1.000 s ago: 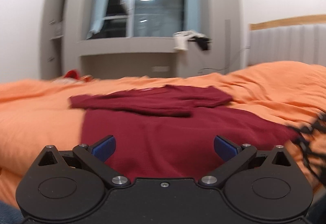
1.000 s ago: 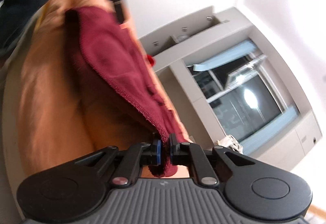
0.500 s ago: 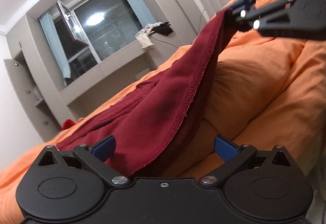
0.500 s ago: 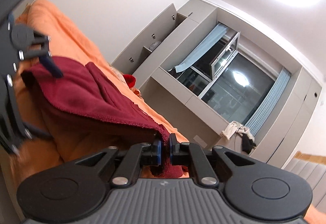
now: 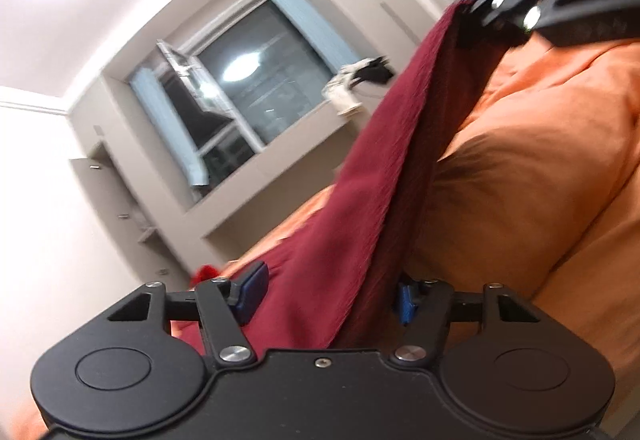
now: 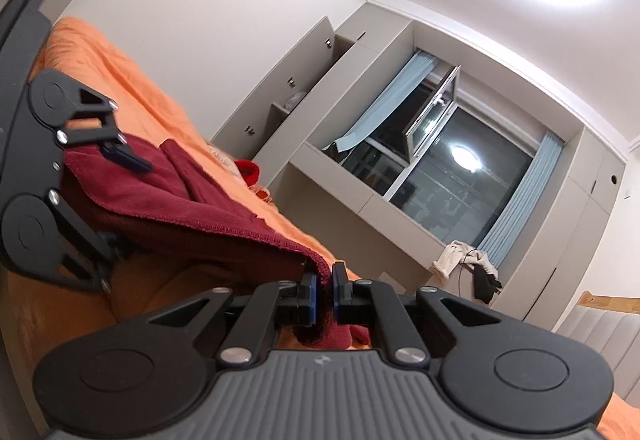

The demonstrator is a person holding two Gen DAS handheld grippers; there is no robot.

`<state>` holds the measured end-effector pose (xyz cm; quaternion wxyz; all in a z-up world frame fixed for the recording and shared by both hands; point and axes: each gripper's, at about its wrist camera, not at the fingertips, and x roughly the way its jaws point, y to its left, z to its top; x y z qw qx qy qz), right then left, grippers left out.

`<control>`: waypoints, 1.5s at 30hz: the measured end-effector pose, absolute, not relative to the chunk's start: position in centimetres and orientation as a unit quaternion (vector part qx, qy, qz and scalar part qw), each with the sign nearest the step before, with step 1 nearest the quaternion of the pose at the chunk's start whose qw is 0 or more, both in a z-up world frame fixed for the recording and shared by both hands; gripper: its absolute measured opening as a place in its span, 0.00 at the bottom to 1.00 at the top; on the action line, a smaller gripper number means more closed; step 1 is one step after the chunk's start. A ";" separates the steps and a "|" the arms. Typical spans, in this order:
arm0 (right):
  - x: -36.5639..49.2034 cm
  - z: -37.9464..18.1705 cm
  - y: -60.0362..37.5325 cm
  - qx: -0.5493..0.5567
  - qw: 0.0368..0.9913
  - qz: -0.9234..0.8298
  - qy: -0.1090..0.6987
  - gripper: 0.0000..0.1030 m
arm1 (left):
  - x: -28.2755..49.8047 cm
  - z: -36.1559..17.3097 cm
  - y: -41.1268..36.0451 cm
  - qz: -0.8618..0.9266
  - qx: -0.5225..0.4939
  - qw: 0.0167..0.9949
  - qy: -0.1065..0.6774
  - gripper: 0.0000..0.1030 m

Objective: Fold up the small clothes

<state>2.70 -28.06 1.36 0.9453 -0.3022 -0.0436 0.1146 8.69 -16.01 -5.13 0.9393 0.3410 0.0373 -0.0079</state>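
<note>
Above the orange bed [image 5: 520,167], hem of the dark red garment [image 5: 360,224] lifted off the bedding at one corner, clamped between the closed fingers of the right gripper [image 6: 325,290]. At the opposite corner, left gripper [image 5: 326,296] now brought in around the hem, fingers just narrowed from fully spread a second ago, cloth between them but pads not yet seen pressing. Judged stage: second corner nearly secured, fold-over possible once both corners held.
</note>
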 end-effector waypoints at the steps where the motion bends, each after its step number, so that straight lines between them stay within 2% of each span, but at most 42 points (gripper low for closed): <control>1: 2.6 1.5 -28.2 -0.300 0.946 0.114 -0.045 0.08 | 8.6 -5.0 -15.7 0.011 0.343 0.938 0.039 0.64; 9: 2.0 1.9 -28.2 -0.292 0.949 0.109 -0.050 0.08 | 8.7 -2.7 -10.9 0.130 0.280 0.947 0.091 0.64; 22: 2.2 2.3 -28.0 -0.284 0.953 0.098 -0.050 0.08 | 6.1 -2.6 -7.4 0.156 0.276 0.938 0.138 0.62; 23: 2.2 2.3 -27.9 -0.285 0.952 0.096 -0.049 0.08 | 6.3 -2.7 -7.4 0.154 0.279 0.937 0.144 0.61; 24: 2.3 2.3 -28.0 -0.285 0.952 0.095 -0.048 0.08 | 6.6 -2.9 -7.1 0.153 0.281 0.936 0.148 0.55; 26: 2.5 2.4 -28.1 -0.286 0.953 0.090 -0.044 0.08 | 6.6 -3.1 -7.0 0.149 0.282 0.935 0.156 0.42; 28: 2.5 2.3 -28.1 -0.286 0.954 0.086 -0.039 0.08 | 6.8 -2.9 -6.6 0.148 0.276 0.936 0.162 0.23; 31: 2.4 2.1 -28.0 -0.292 0.952 0.082 -0.037 0.07 | 6.4 -2.6 -6.1 0.149 0.260 0.941 0.159 0.07; 38: 1.5 2.9 -27.7 -0.303 0.949 0.067 -0.054 0.06 | 4.4 1.0 -5.5 0.150 0.237 0.958 0.053 0.05; 45: -1.8 5.0 -28.5 -0.288 0.954 0.052 -0.073 0.05 | 1.0 5.4 -4.5 0.124 0.211 0.970 -0.006 0.05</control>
